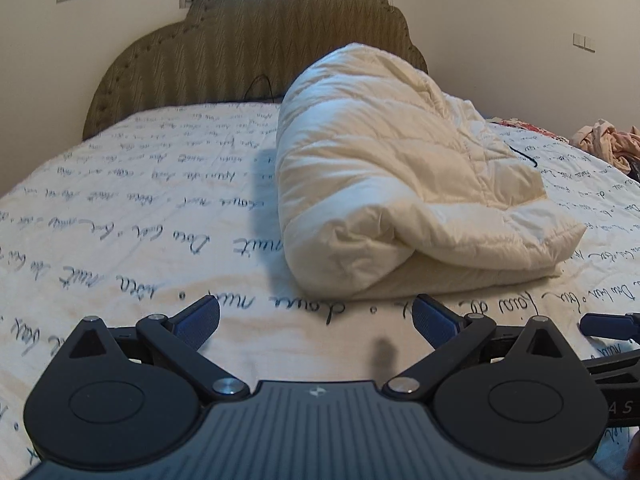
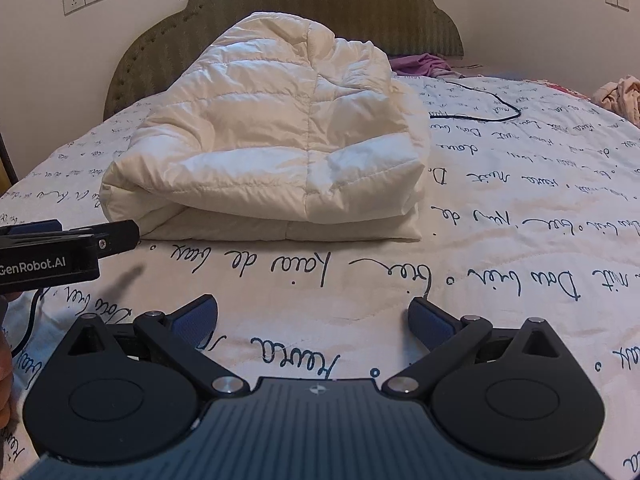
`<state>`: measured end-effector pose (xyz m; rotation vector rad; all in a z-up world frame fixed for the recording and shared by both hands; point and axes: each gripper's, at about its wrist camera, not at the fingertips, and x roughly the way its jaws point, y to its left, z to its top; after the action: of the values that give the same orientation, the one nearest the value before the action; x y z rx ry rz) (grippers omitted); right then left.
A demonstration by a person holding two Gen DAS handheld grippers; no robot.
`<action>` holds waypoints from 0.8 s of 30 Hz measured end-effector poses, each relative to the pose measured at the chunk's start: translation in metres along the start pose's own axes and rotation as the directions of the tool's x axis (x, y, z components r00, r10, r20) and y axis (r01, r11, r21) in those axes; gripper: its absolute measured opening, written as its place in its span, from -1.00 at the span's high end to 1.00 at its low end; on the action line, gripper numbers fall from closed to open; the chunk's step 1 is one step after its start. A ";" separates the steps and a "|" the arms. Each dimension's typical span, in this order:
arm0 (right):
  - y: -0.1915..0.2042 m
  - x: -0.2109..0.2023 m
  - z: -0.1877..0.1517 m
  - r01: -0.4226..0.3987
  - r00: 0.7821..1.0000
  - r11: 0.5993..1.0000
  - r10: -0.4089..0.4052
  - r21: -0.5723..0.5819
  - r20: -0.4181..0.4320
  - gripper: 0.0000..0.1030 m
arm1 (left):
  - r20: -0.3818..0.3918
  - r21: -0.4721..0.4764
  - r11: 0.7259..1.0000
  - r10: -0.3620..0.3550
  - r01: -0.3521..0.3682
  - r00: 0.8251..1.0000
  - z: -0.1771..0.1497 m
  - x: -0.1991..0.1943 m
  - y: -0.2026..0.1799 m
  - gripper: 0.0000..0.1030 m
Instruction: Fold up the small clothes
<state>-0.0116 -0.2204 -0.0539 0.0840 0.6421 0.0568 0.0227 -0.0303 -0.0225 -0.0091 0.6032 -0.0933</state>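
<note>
The cream quilted puffer jacket [image 2: 276, 148] lies folded on the bed [image 2: 500, 216], just ahead of both tools. The left hand-held gripper [image 1: 316, 320] and right hand-held gripper [image 2: 312, 320] are spread wide, holding nothing. Slick, springy padding—the bundle may puff open if nudged, or slip from a shallow pinch.
</note>
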 end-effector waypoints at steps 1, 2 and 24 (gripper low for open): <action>0.001 0.000 -0.001 0.004 1.000 1.000 -0.004 -0.003 0.002 -1.00 | -0.007 -0.005 1.000 -0.004 0.004 1.000 -0.003 0.000 0.001 -1.00; 0.002 -0.001 -0.003 0.008 1.000 1.000 -0.008 -0.008 0.004 -1.00 | -0.012 -0.007 1.000 -0.006 0.006 1.000 -0.004 0.000 0.001 -1.00; 0.008 0.005 -0.013 0.048 0.999 0.998 -0.048 -0.047 0.008 -1.00 | -0.073 0.084 0.996 0.049 -0.043 0.996 -0.021 0.011 -0.011 -1.00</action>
<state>-0.0159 -0.2116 -0.0666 0.0234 0.6352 0.0251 0.0186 -0.0418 -0.0459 0.0888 0.6737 -0.0741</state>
